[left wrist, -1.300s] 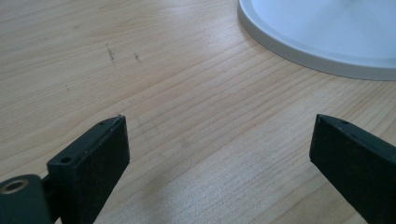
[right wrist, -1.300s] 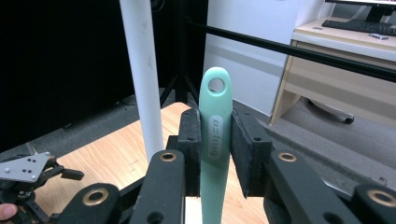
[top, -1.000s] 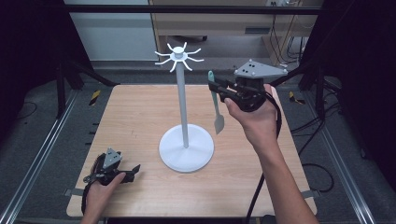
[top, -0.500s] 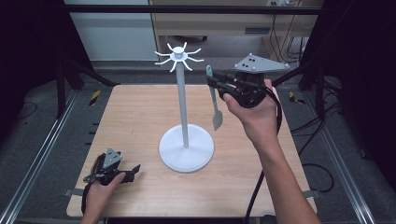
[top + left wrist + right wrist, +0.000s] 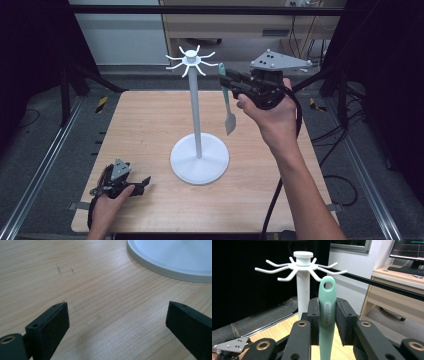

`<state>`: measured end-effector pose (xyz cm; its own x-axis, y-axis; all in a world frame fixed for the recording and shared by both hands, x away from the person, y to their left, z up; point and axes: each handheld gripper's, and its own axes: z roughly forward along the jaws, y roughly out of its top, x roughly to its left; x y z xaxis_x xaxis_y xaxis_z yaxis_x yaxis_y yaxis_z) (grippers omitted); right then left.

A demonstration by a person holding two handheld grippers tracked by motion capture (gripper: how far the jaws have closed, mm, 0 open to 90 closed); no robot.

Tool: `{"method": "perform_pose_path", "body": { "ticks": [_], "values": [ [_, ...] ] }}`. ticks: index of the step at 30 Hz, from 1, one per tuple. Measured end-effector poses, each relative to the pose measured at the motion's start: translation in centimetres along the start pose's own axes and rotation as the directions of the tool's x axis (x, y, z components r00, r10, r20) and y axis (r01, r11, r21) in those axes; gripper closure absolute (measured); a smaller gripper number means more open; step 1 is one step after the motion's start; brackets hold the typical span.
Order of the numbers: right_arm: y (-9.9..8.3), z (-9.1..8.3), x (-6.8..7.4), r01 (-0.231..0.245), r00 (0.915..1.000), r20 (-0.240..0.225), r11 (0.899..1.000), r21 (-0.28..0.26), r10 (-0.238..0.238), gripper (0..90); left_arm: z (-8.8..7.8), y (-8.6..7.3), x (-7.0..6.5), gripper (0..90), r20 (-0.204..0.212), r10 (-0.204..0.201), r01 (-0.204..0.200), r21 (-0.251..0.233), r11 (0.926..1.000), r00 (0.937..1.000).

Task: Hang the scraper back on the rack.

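Right gripper [image 5: 234,85] clamps a green spatula [image 5: 227,102] just right of the rack's hooks [image 5: 191,61]; left gripper [image 5: 141,183], open, rests near the table [image 5: 150,120] edge.

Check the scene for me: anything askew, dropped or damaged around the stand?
Nothing stands out. The white hook stand stands upright on the table, hooks intact and bare. The right tool grips the green spatula by its handle, blade hanging straight down. The left tool rests open on the wood.
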<state>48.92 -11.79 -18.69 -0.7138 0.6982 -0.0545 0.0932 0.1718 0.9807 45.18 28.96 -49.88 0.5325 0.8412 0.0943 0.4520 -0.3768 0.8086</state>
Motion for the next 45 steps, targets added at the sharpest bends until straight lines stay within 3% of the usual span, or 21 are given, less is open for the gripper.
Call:
{"method": "perform_pose_path", "body": {
  "ticks": [28, 37, 45],
  "values": [
    [0.3, 1.8, -0.1, -0.008, 0.9987, -0.049, 0.999, 0.031, 0.01, 74.3, 0.1, 0.0, 0.0, 4.5, 0.002, -0.002, 0.002, 0.003, 1.0, 1.0],
    [0.2, 1.8, -0.1, -0.009, 0.999, -0.044, 1.0, 0.025, 0.01, 73.9, 0.1, 0.0, 0.1, 4.6, 0.0, -0.003, 0.003, 0.004, 1.0, 1.0],
    [-0.6, 0.9, -0.1, 0.001, 0.9996, -0.029, 1.0, 0.031, 0.0, 67.2, 0.0, 0.0, 0.1, 4.6, -0.001, 0.002, -0.002, 0.009, 1.0, 1.0]
  ]
}}
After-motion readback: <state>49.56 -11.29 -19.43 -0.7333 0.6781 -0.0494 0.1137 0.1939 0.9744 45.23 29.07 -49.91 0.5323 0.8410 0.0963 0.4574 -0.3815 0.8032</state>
